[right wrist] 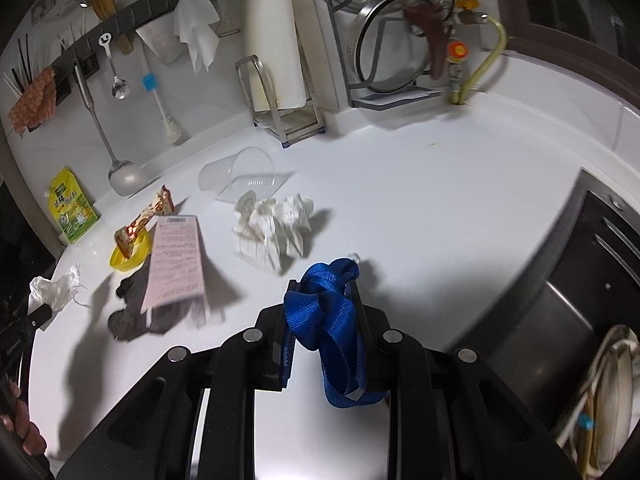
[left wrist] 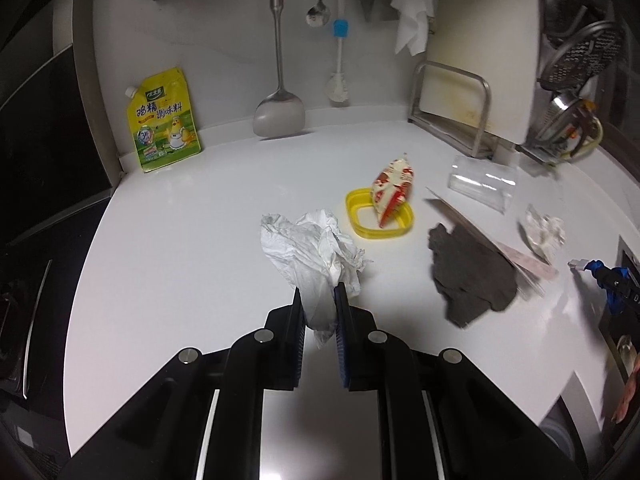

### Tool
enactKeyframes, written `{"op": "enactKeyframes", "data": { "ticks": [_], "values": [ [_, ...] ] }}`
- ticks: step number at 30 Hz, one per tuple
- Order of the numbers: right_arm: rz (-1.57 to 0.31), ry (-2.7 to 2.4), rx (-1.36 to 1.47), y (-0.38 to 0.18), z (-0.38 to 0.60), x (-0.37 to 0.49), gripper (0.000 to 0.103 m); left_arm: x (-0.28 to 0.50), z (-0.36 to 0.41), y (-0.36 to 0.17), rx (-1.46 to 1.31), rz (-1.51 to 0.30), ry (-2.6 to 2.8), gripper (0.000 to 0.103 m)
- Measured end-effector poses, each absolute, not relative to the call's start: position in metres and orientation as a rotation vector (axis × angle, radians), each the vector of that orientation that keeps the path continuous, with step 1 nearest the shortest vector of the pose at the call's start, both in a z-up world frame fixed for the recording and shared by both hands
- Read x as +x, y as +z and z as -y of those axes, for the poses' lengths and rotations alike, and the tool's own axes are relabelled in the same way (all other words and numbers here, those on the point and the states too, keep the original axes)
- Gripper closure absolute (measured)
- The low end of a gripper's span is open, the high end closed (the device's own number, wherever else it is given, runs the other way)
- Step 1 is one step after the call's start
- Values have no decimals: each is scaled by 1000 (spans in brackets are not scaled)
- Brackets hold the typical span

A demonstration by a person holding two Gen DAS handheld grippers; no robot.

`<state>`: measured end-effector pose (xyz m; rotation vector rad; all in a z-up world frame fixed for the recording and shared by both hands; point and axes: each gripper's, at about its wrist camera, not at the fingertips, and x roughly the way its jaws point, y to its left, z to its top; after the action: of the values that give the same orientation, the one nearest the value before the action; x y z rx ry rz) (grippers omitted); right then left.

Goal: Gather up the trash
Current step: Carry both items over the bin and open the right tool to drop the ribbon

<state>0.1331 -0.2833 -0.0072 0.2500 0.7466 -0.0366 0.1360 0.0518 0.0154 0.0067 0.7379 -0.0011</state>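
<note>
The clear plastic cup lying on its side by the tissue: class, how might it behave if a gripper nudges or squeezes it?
The clear plastic cup lies on its side, so it would probably roll. Its walls look thin, so probably light and crushable. Smooth plastic may slip.

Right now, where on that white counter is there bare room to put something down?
The widest bare patch is the counter between the crumpled tissue and the sink. Another lies between the yellow pouch and the plastic bag. It is crowded around the yellow lid, grey rag and clear cup.
</note>
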Motion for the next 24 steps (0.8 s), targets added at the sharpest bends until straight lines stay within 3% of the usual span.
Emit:
{"op": "enactKeyframes", "data": {
  "ticks": [24],
  "values": [
    [-737,63,285,-11,222,-51,81,-16,-10,12,50,-714,-196,89]
  ]
}}
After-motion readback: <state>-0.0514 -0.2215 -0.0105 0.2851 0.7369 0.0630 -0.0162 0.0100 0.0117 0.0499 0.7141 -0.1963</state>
